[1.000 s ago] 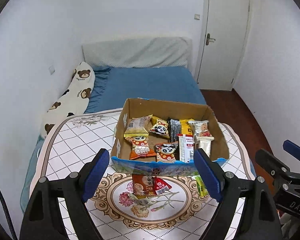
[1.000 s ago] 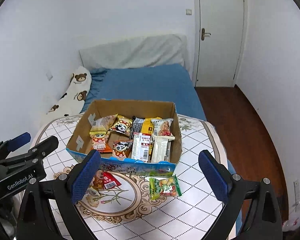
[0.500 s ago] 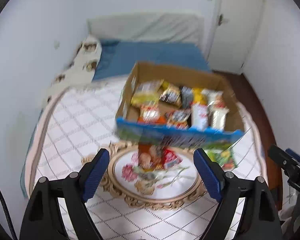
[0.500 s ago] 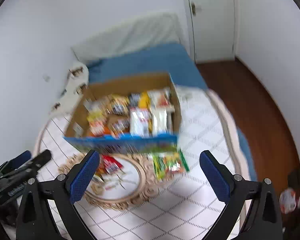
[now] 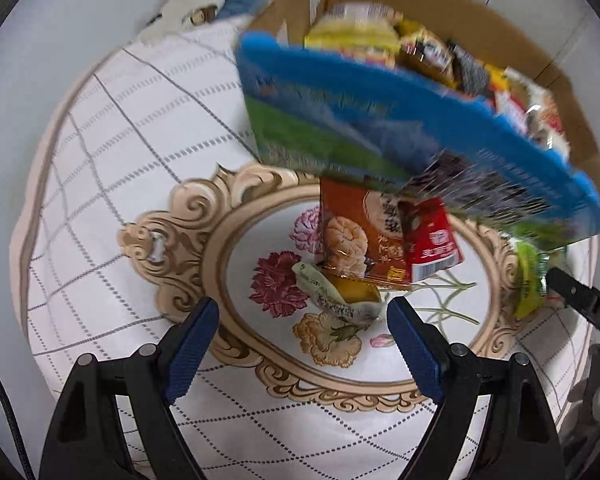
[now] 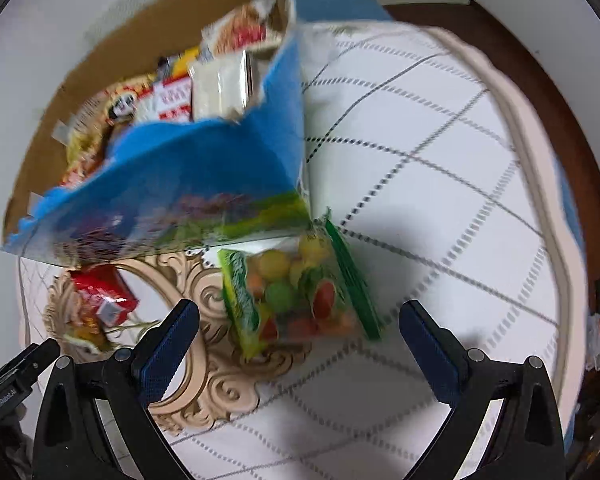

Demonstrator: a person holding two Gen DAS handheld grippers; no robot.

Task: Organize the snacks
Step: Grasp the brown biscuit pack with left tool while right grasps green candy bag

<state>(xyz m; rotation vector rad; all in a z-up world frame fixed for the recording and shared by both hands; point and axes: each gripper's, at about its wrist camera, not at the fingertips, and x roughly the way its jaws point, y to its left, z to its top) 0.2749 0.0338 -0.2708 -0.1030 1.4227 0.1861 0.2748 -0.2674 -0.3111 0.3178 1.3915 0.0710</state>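
Both grippers' jaws wide above snacks [image 5: 364, 240]

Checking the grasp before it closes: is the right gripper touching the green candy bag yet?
Apart. In the right wrist view the right gripper is open, and tablecloth shows between each fingertip and the green candy bag.

The box [image 5: 380, 120] has brown cardboard walls and a blue and green printed front. The desk [image 5: 112, 152] cloth is white with a grey grid and a beige medallion with red flowers. One packet [image 5: 364, 236] is orange, one [image 5: 432, 240] red; the candy bag [image 6: 296, 292] is green with many-coloured sweets.
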